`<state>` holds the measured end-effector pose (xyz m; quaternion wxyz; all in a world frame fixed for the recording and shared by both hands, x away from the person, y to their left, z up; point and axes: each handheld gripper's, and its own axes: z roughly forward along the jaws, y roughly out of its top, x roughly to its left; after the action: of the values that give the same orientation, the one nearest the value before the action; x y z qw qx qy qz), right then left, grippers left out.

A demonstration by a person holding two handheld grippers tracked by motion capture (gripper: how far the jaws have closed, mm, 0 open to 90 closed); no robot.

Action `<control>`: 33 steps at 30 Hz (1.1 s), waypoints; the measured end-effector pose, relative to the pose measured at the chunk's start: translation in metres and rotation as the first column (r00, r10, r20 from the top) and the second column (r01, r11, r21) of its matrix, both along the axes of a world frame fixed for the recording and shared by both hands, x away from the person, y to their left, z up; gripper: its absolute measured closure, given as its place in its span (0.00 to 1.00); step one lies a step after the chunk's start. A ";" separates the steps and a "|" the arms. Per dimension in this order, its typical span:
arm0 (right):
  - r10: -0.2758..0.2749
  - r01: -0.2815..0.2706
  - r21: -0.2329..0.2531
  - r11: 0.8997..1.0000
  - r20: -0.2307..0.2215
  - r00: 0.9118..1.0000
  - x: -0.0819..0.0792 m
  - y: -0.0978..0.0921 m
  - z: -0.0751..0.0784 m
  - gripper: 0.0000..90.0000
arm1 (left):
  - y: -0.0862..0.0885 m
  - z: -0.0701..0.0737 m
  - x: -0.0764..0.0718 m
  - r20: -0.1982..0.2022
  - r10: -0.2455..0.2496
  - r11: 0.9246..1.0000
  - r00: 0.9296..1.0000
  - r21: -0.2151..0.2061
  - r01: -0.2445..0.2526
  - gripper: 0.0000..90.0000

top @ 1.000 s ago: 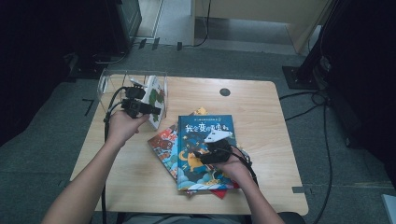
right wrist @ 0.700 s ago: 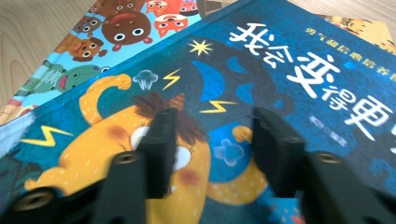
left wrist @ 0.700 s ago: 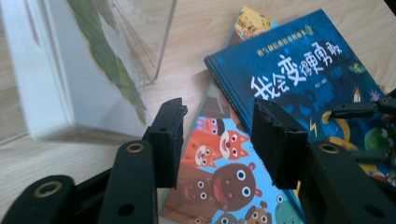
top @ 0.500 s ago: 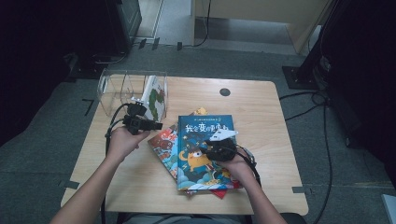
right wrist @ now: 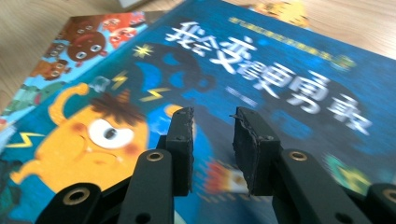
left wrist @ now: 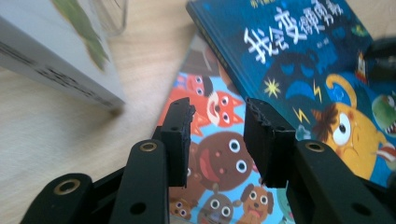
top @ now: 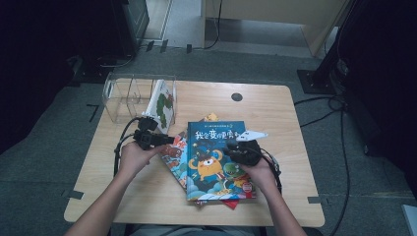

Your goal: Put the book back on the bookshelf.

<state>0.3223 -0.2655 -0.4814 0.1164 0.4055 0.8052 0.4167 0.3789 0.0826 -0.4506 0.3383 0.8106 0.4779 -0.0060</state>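
- A light wooden table (top: pixel 275 103) with rounded corners stands on grey carpet (top: pixel 69 113); the room around it is dark.
- Cables (top: pixel 339 128) trail over the floor at the right, near a black stand base (top: pixel 314 78).
- A clear box (top: pixel 123 93) sits at the table's far left corner, with a white book (top: pixel 162 103) leaning upright against it.
- The blue book (top: pixel 216 152) lies flat near the front edge, on top of a red book (left wrist: pixel 219 158) that sticks out at its left.
- The left gripper (left wrist: pixel 215 135) hovers over the red book, jaws spread and holding nothing.
- The right gripper (right wrist: pixel 212 140) hangs above the blue book's cover, jaws apart and empty.
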 end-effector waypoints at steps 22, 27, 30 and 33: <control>-0.170 0.170 -0.012 0.985 0.008 0.985 0.013 -0.061 -0.008 1.00 | -0.013 -0.017 -0.016 0.022 -0.073 0.997 0.997 -0.026 0.073 1.00; -0.236 0.236 -0.048 0.971 -0.009 0.972 0.017 -0.071 -0.015 0.99 | -0.017 -0.019 -0.023 0.023 -0.085 0.996 0.996 -0.011 0.085 1.00; -0.233 0.232 -0.042 0.972 -0.028 0.972 0.020 -0.072 -0.020 1.00 | -0.017 -0.017 -0.027 0.028 -0.086 0.996 0.996 -0.018 0.087 1.00; -0.216 0.215 -0.037 0.976 -0.047 0.975 0.024 -0.068 -0.024 1.00 | -0.016 -0.015 -0.031 0.034 -0.093 0.995 0.995 -0.019 0.094 1.00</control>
<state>0.3464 -0.3335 -0.5052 0.1470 0.4989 0.7657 0.3783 0.3474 0.0670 -0.4660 0.3537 0.8285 0.4339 -0.0135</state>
